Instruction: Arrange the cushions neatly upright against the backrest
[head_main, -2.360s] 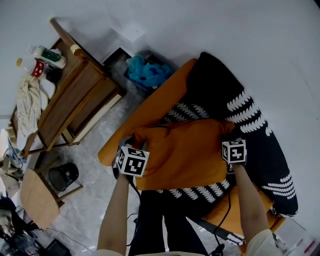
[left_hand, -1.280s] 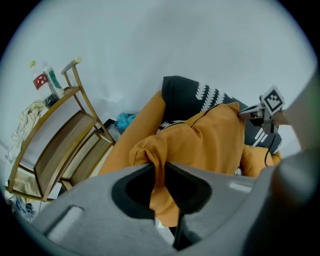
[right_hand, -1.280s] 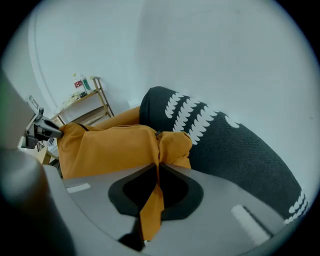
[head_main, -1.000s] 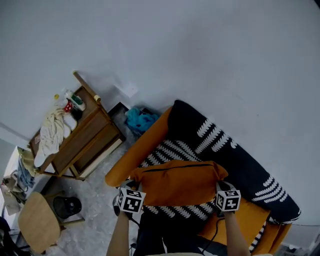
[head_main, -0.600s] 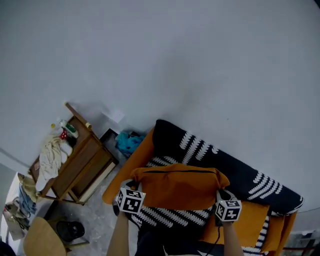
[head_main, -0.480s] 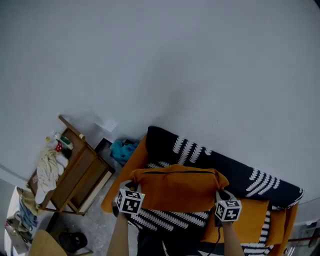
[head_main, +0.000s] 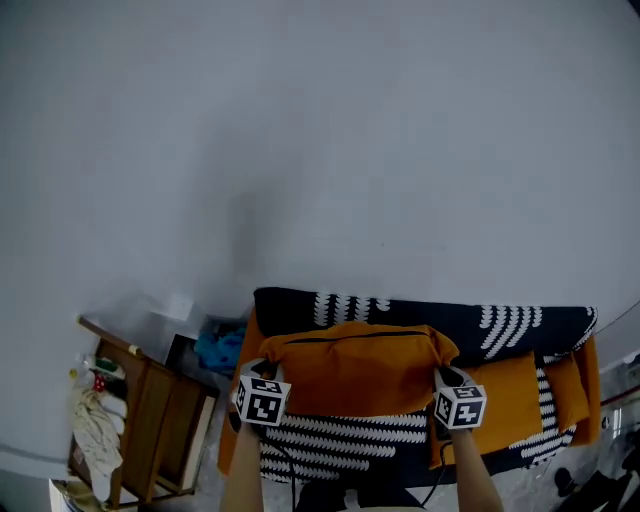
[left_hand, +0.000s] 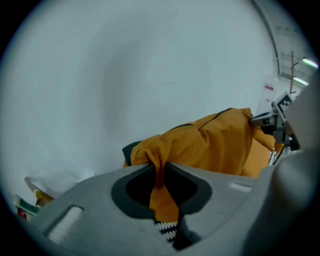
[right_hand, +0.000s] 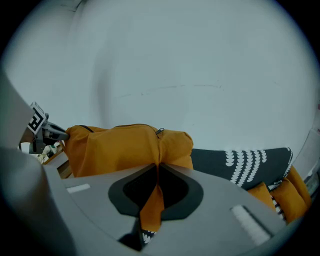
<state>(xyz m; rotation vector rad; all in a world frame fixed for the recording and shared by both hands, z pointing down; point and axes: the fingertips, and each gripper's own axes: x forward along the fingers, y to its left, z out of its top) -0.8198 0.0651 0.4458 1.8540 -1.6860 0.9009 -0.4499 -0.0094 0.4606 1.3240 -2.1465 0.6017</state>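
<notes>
Left gripper (left_hand: 161, 187) and right gripper (right_hand: 156, 192) clamp cushion (head_main: 358, 368) corners; cushion, raised since earlier, now faces backrest (head_main: 420, 312), ready for placing.

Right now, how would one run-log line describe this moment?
left claw: shut on corner of orange fabric cushion | right claw: shut on its other corner | cushion: held up before black-and-white patterned sofa backrest

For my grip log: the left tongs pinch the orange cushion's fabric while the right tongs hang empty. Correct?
Not quite. The left tongs do pinch the orange cushion, but the right tongs pinch its fabric too, as the right gripper view shows.
</notes>
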